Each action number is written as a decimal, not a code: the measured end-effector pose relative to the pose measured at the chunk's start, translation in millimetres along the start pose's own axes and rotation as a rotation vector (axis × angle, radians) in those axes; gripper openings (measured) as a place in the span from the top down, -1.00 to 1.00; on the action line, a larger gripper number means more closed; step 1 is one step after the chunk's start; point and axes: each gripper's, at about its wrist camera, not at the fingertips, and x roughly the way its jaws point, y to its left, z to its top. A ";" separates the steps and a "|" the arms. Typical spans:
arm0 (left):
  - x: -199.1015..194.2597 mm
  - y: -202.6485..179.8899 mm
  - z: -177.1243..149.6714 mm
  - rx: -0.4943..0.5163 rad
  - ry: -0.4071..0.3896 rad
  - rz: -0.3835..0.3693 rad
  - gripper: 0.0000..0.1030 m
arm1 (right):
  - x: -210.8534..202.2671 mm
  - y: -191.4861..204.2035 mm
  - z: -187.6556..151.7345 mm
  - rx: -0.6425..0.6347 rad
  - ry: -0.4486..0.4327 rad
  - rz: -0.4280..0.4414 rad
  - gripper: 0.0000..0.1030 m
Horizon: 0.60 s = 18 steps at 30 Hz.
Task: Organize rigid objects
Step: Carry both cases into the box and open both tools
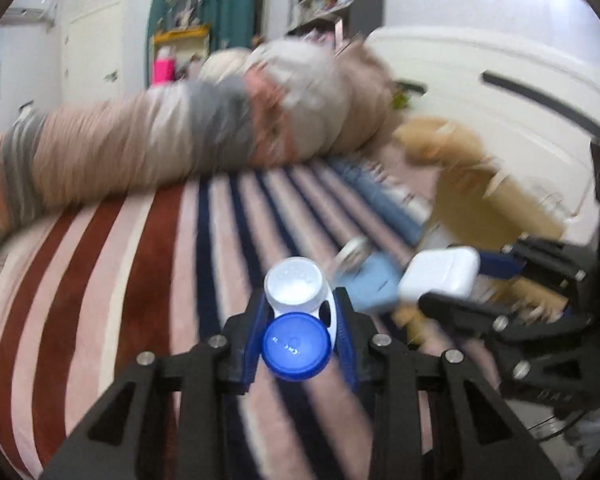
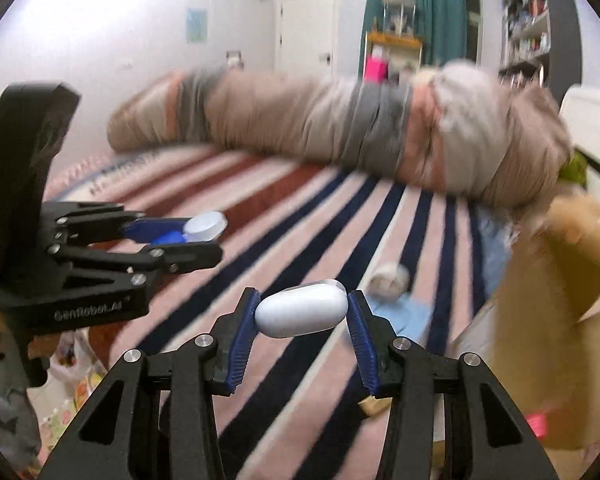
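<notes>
My left gripper [image 1: 300, 320] is shut on a contact lens case [image 1: 298, 320] with one white cap and one blue cap, held above the striped bed. It also shows in the right wrist view [image 2: 202, 232], up and to the left. My right gripper [image 2: 302, 314] is shut on a white earbud case [image 2: 302, 314], also above the bed. In the left wrist view the right gripper [image 1: 444, 280] holds the earbud case [image 1: 440, 276] at the right. A light blue flat object [image 1: 374, 284] and a small round item [image 2: 390, 278] lie on the bed beneath.
The bed cover [image 1: 140, 280] has red, pink and navy stripes. A rolled striped blanket [image 2: 340, 132] lies across the far side. A brown cardboard box [image 2: 556, 300] stands at the right, with a white headboard [image 1: 500, 92] behind it. Both views are motion-blurred.
</notes>
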 end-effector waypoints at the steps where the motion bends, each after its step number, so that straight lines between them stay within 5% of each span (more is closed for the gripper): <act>1: -7.0 -11.7 15.9 0.013 -0.022 -0.033 0.42 | -16.1 -7.7 5.4 0.006 -0.032 -0.010 0.22; 8: -6.1 -111.2 96.6 0.145 -0.050 -0.239 0.42 | -88.6 -81.1 7.4 0.093 -0.138 -0.109 0.22; 14: 54.3 -174.8 120.8 0.186 0.155 -0.376 0.42 | -98.9 -153.4 -24.0 0.212 -0.043 -0.167 0.21; 18: 93.2 -202.3 117.0 0.200 0.281 -0.385 0.42 | -80.8 -176.2 -43.0 0.236 0.057 -0.129 0.21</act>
